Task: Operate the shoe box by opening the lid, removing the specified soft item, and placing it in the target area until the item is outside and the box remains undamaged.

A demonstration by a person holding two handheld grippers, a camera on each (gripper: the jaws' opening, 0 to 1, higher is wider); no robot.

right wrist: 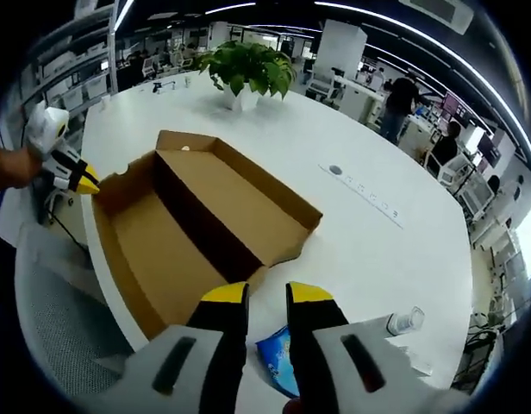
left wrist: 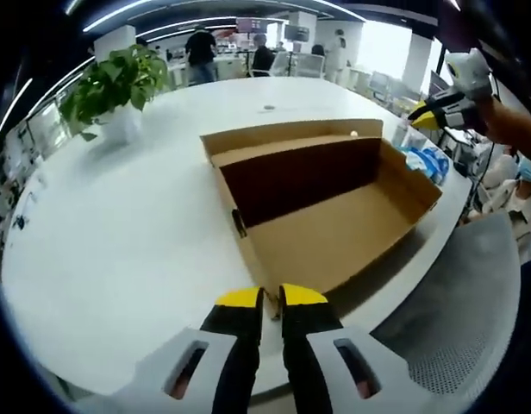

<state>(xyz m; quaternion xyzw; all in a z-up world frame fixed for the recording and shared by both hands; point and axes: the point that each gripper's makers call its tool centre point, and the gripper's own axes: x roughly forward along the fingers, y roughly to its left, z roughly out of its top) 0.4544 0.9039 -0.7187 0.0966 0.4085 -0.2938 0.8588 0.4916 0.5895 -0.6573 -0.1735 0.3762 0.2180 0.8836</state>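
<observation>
The cardboard shoe box (left wrist: 334, 233) lies open on the round white table, its lid folded back flat and both halves bare inside. My left gripper (left wrist: 272, 297) sits at the box's near corner with its yellow tips pinched on the cardboard edge. It comes into the right gripper view from the left as the left gripper (right wrist: 86, 183), touching the box (right wrist: 162, 250). A soft blue packet (right wrist: 276, 355) lies on the table just outside the box's other end. My right gripper (right wrist: 267, 293) hovers over the packet, slightly open and holding nothing. In the left gripper view the right gripper (left wrist: 431, 116) hangs above the blue packet (left wrist: 425, 159).
A potted plant (left wrist: 119, 86) stands on the table beyond the box. A clear cup (right wrist: 406, 321) lies on its side near the packet. A grey mesh chair (left wrist: 472, 319) is tucked against the table's edge beside the box. People stand among desks in the background.
</observation>
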